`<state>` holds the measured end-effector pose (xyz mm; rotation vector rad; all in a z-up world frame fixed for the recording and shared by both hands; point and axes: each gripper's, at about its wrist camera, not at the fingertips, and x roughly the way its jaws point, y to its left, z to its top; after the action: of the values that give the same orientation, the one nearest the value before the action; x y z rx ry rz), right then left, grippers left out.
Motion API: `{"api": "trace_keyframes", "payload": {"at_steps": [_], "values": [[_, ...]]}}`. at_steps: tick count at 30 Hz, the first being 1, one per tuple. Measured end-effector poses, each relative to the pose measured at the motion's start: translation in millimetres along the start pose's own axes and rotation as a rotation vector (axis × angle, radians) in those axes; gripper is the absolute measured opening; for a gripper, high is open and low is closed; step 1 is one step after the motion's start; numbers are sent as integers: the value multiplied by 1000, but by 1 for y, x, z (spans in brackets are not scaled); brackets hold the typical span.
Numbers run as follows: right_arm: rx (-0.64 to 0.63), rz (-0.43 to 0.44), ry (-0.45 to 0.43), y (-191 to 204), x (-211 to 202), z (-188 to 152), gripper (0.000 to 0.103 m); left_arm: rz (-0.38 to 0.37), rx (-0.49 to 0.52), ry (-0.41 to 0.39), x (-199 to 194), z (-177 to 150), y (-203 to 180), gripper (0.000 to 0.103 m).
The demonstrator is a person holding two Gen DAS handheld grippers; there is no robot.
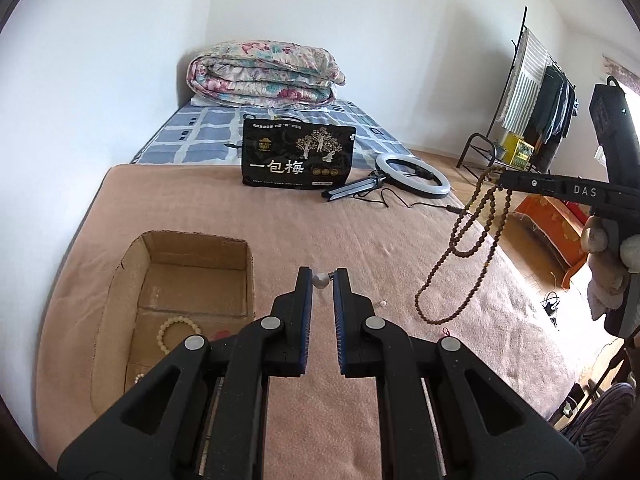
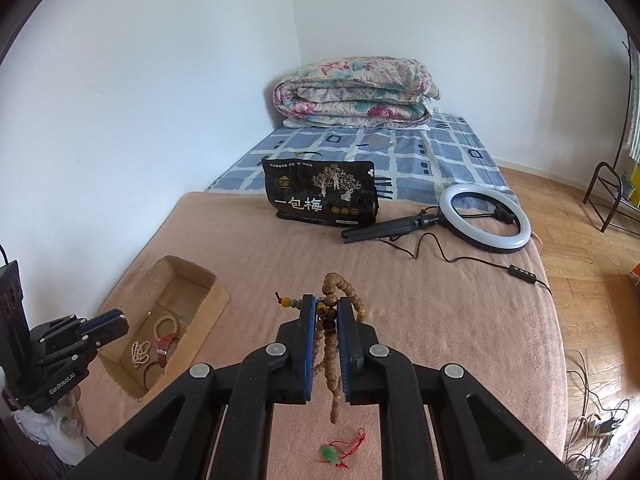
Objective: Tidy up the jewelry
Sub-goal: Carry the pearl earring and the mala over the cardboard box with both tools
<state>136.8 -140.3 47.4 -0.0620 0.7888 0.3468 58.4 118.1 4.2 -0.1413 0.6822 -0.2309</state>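
A long wooden bead necklace (image 2: 334,364) is being gripped between the closed jaws of the right gripper (image 2: 325,312) and is hanging above the pink blanket (image 1: 360,232). A small pearl earring (image 1: 321,280) is being pinched by the left gripper (image 1: 322,282) (beside the cardboard box (image 1: 120,280), where bracelets (image 2: 166,326) are lying).

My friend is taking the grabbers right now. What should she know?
Left gripper: shut on a small pearl earring.
Right gripper: shut on the long brown bead necklace, hanging above the blanket.
Done: cream bracelet, pearl strand and red band lie in the cardboard box.
Left: put both held pieces in the box, then the red cord with green charm and a tiny pearl on the blanket.
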Motion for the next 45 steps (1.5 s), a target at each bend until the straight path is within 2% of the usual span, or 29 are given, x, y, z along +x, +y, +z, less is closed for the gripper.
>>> {"api": "trace_keyframes", "payload": {"at_steps": [10,23,35,45], "values": [[-64,62,-43,45,-21,19,8,58,-55,-3,-18,-14,43,9],[-144,136,-76,116,-12,52,8,108,-116,20,-20,-32,85,9],[-206,202,-72,175,16,72,8,131,-145,49,-15,-41,107,9],[-223,218,-21,206,60,77,8,129,-154,101,1,-54,111,9]]}}
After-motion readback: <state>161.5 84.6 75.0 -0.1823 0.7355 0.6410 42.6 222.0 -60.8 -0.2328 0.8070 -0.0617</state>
